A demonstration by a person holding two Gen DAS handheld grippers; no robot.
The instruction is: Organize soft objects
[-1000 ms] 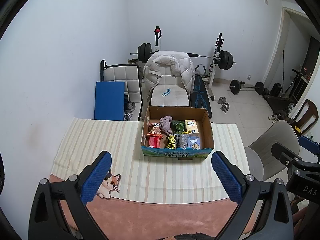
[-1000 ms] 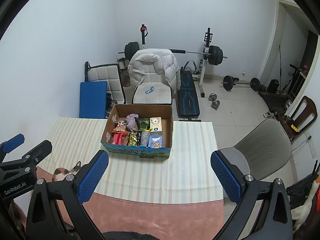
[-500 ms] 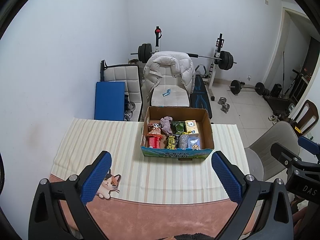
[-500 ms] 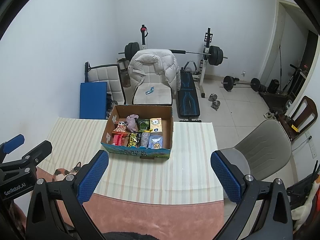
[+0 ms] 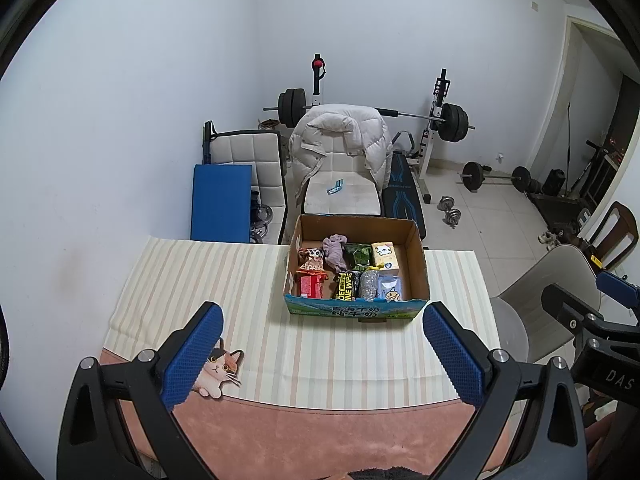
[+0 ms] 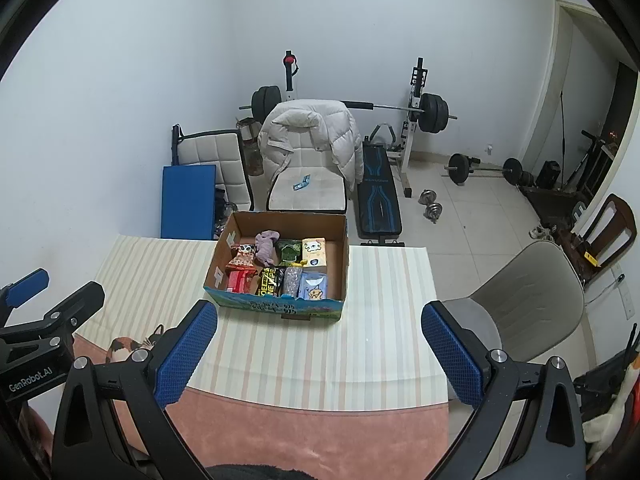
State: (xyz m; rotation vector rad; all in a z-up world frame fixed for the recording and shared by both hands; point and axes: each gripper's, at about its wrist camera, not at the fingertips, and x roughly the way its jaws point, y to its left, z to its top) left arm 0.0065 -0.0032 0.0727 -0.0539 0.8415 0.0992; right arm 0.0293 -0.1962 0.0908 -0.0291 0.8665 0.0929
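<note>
Both claws, left gripper (image 5: 323, 351) and right gripper (image 6: 320, 350), hang released above a striped tablecloth (image 5: 248, 280), cardboard box (image 5: 357, 309) at twelve o'clock, weight bench (image 6: 378, 196) beyond

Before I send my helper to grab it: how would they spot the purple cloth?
Find the open brown cardboard box on the striped tablecloth. In its back row, second from the left, lies the crumpled mauve cloth. It is the only loose, unprinted fabric among glossy packets.
</note>
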